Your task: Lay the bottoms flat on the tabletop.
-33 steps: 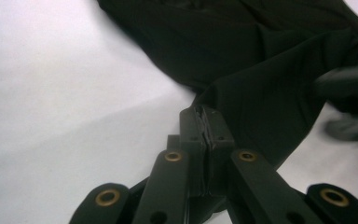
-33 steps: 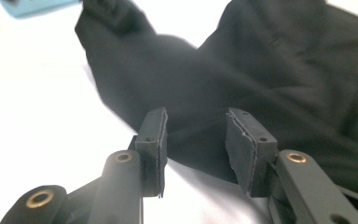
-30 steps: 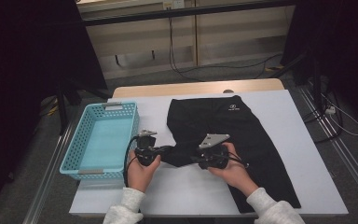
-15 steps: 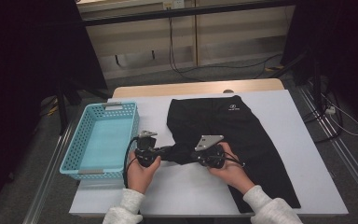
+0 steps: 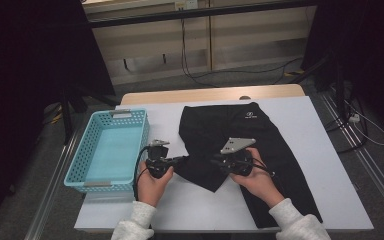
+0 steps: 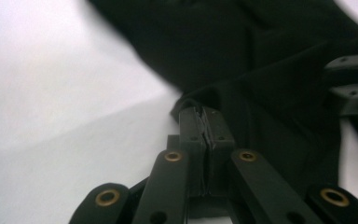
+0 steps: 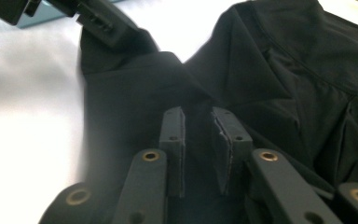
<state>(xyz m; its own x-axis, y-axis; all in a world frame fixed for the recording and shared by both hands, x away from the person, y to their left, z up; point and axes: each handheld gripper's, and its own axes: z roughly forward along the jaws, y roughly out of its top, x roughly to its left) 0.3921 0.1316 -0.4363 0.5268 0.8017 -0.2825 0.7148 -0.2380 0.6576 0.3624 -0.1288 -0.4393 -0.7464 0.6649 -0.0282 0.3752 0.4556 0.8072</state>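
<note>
Since the earlier frame our right gripper (image 5: 219, 161) has lifted slightly over the black shorts (image 5: 250, 150) and its jaws have just been opening, standing a little apart now with dark cloth beneath them but nothing pinched. Our left gripper (image 5: 182, 160) stays clenched on the edge of the near shorts leg, a sliver of fabric showing between its pads (image 6: 200, 122). The shorts lie spread on the white table (image 5: 330, 155), just right of the light blue basket (image 5: 82, 165).
</note>
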